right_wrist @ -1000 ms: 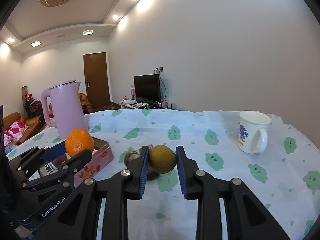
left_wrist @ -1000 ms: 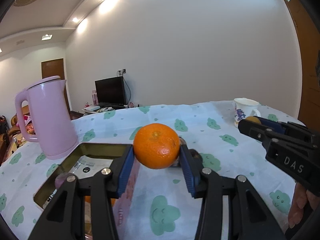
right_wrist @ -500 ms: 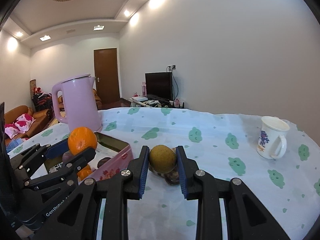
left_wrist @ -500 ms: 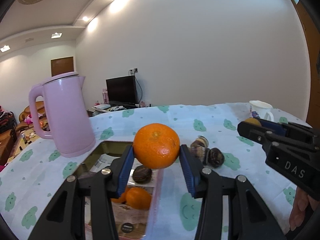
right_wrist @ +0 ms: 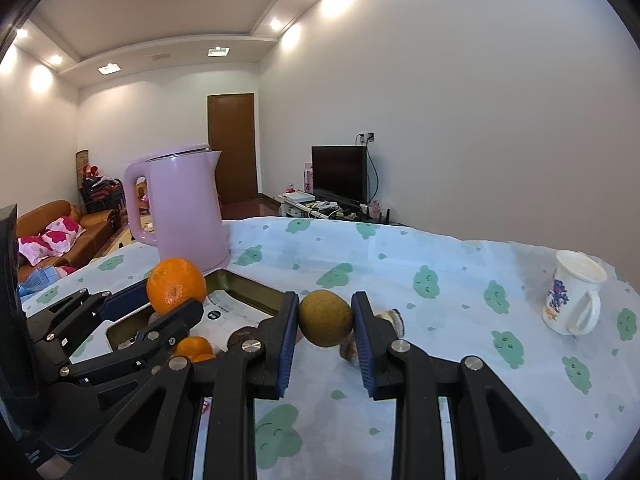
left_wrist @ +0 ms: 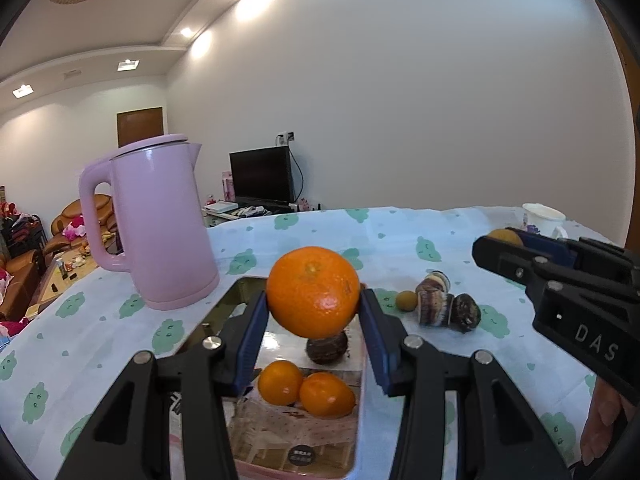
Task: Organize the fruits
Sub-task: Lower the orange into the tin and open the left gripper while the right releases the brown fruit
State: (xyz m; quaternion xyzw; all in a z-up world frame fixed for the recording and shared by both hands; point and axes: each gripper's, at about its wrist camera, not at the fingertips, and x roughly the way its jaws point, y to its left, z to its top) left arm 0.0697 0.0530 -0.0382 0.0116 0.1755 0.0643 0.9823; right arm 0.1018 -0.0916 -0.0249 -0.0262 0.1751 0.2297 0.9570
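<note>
My left gripper (left_wrist: pixel 314 312) is shut on a big orange (left_wrist: pixel 313 291), held in the air over the open tin box (left_wrist: pixel 248 286). Two small oranges (left_wrist: pixel 306 389) and a dark round fruit (left_wrist: pixel 327 347) lie in the box. My right gripper (right_wrist: pixel 325 320) is shut on a small yellow-brown fruit (right_wrist: pixel 325 317), hanging above the cloth just right of the tin box (right_wrist: pixel 236 282). In the right wrist view the left gripper (right_wrist: pixel 160 308) with its orange (right_wrist: pixel 176 286) is at the left. A small yellow fruit (left_wrist: pixel 406 301) and dark fruits (left_wrist: pixel 444 309) lie on the cloth.
A pink kettle (left_wrist: pixel 154 224) stands behind the box on the left. A white flowered mug (right_wrist: pixel 572 294) stands at the right on the table (right_wrist: pixel 460 280), which has a cloud-print cloth. A hand (left_wrist: pixel 600 420) shows at the lower right edge of the left wrist view.
Both grippers have moved left with their fruits: the orange now hangs over the inside of the tin box, and the kettle and box sit nearer the middle of both views.
</note>
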